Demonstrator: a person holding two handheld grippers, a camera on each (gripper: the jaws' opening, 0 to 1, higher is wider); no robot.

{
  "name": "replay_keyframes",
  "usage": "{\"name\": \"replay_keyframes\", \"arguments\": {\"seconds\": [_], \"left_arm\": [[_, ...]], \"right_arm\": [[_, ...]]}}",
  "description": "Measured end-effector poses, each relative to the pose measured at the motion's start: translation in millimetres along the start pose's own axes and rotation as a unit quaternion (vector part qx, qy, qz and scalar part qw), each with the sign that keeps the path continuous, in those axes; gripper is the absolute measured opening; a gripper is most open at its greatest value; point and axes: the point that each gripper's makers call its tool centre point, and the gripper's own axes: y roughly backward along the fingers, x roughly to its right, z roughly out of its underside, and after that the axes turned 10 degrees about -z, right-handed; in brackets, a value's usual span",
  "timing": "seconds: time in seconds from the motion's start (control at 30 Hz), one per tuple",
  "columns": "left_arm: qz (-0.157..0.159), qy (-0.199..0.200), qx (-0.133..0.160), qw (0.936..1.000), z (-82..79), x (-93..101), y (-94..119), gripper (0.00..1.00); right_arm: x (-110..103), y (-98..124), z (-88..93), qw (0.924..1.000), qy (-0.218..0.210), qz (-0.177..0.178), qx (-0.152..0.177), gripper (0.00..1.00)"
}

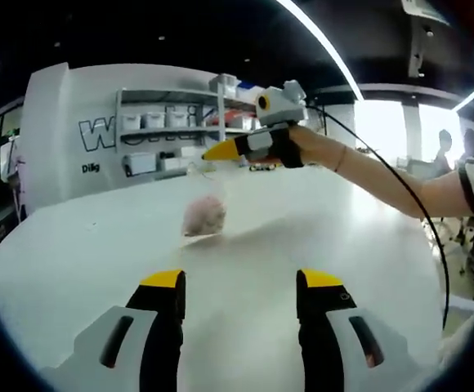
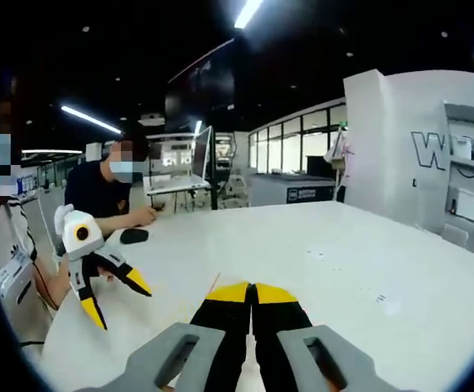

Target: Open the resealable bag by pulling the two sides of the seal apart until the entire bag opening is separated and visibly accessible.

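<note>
While my left claw (image 1: 240,287) hangs low at six o'clock in the left gripper view, its two yellow-tipped jaws stand spread with nothing between them. Ahead on the white counter (image 1: 319,237), toward eleven o'clock, the resealable bag (image 1: 204,214) hangs down: clear film with a pinkish lump in the bottom, the lower end resting on or just above the surface, I can't tell which. Its top runs up to my right claw (image 1: 212,152) at twelve o'clock, jaws pressed together, and they appear to be pinching one side of the seal, though the film is too faint there to be sure. A black cable trails from that hand down toward four o'clock.

Now the right gripper view: my right claw (image 2: 252,287) rises from six o'clock, yellow tips shut tight against each other, with a thin edge of film poking out at eleven o'clock of the tips. Off at nine o'clock is my left claw (image 2: 116,297), jaws splayed and free. A seated person (image 2: 106,192) leans on the far edge of the counter (image 2: 368,253), well apart from the work.

My read: the seal is not yet parted. To do this well, I should bring the open left claw up to the other lip just beside the right one, bite only that single layer, then draw the two apart steadily along the whole seal.
</note>
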Motion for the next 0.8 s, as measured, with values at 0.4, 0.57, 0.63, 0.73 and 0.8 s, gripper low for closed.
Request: {"name": "replay_keyframes", "arguments": {"seconds": [0.4, 0.57, 0.63, 0.73, 0.8], "left_arm": [[-0.001, 0.0, -0.006, 1.0, 2.7, 0.1, -1, 0.55], [-0.001, -0.002, -0.007, 1.0, 3.7, 0.1, -1, 0.55], [-0.001, -0.002, -0.006, 1.0, 3.4, 0.4, -1, 0.55], [0.003, -0.006, -0.009, 0.9999, 4.9, 2.3, -1, 0.55], [0.005, -0.009, -0.012, 0.9999, 6.2, 3.7, -2, 0.55]], "right_arm": [[30, 0, -0.6, 0.9998, 0.007, 0.02, -0.004, 0.0], [33, -2, 1.7, 0.9997, 0.008, 0.024, -0.005, 0.0], [36, -2, 2.5, 0.9996, 0.008, 0.026, -0.004, 0.0], [38, -4, 5.1, 0.9996, 0.008, 0.028, -0.006, 0.0], [36, -5, 6.7, 0.9997, 0.008, 0.024, -0.007, 0.0]]}}
